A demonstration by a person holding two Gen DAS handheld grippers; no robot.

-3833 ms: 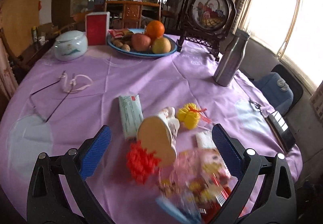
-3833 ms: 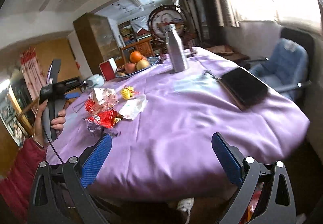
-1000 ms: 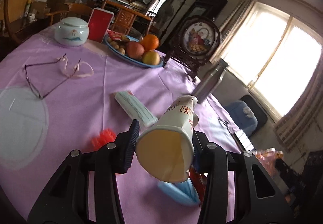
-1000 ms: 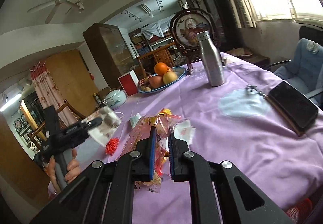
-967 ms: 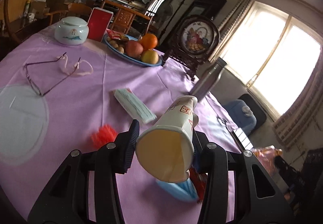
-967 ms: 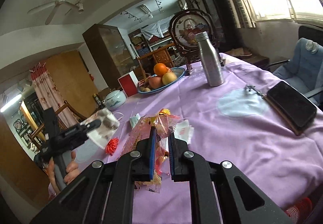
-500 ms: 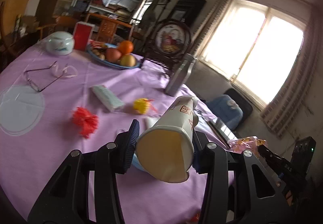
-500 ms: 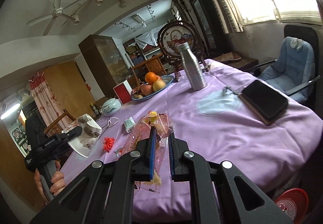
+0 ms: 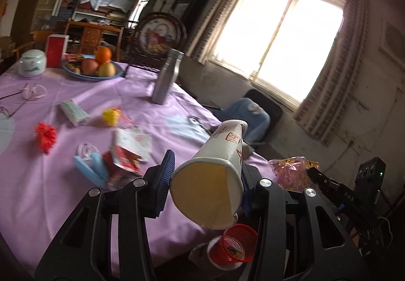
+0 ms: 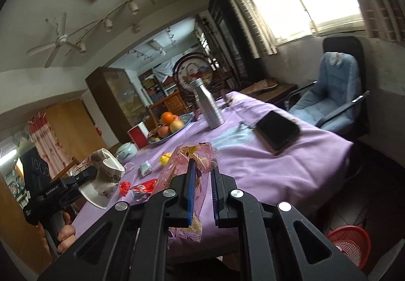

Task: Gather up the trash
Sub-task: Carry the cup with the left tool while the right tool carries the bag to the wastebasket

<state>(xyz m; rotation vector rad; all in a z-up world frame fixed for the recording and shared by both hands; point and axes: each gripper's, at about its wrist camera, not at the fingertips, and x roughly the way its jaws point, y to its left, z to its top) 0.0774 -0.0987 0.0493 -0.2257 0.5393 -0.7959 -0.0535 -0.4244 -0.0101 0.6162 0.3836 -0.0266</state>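
My left gripper (image 9: 206, 177) is shut on a paper cup (image 9: 215, 179), held in the air past the table's edge; the cup also shows in the right wrist view (image 10: 101, 174). My right gripper (image 10: 202, 177) is shut on a clear pink snack wrapper (image 10: 187, 162), also seen in the left wrist view (image 9: 291, 173). A red mesh waste basket (image 9: 234, 243) stands on the floor below the cup; it also shows low right in the right wrist view (image 10: 350, 245). More trash lies on the purple table (image 9: 50, 192): a red wrapper (image 9: 121, 162), a blue face mask (image 9: 88, 169), a red tuft (image 9: 45, 136), a yellow wrapper (image 9: 110, 116).
A steel bottle (image 9: 167, 76), a fruit plate (image 9: 91, 69), a white jar (image 9: 33, 63), glasses (image 9: 15, 101) and a tissue pack (image 9: 73, 108) stand on the table. A phone (image 10: 277, 133) lies near its right edge. A blue office chair (image 10: 329, 93) stands by the window.
Both grippers have pulled back from the table and swung toward the floor side, carrying the cup and the wrapper. The red basket has come into the left wrist view.
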